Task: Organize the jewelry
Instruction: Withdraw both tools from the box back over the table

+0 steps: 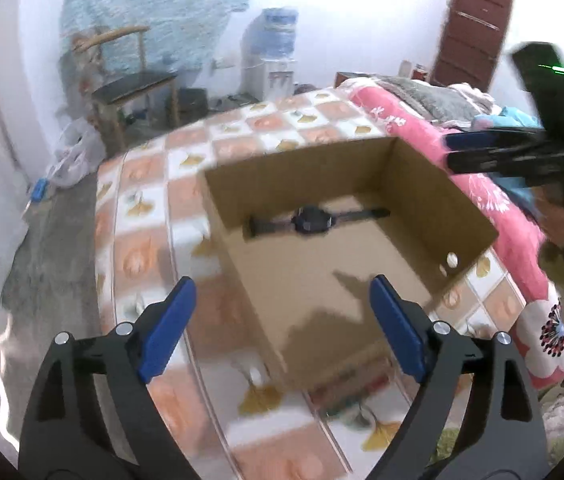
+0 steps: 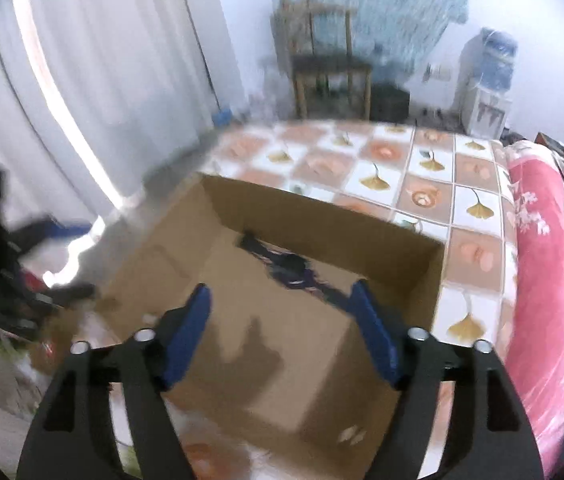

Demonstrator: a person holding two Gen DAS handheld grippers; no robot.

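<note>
Cardboard box holds watch; both grippers gaping, empty.

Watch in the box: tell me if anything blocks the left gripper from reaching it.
Nothing visible does. The watch lies flat on the floor of the open cardboard box, the top uncovered. The left gripper hangs open above the near side, with only bare cardboard between.

A wooden chair stands by the wall, a water dispenser near it, a pink blanket beside the checkered bench.
</note>
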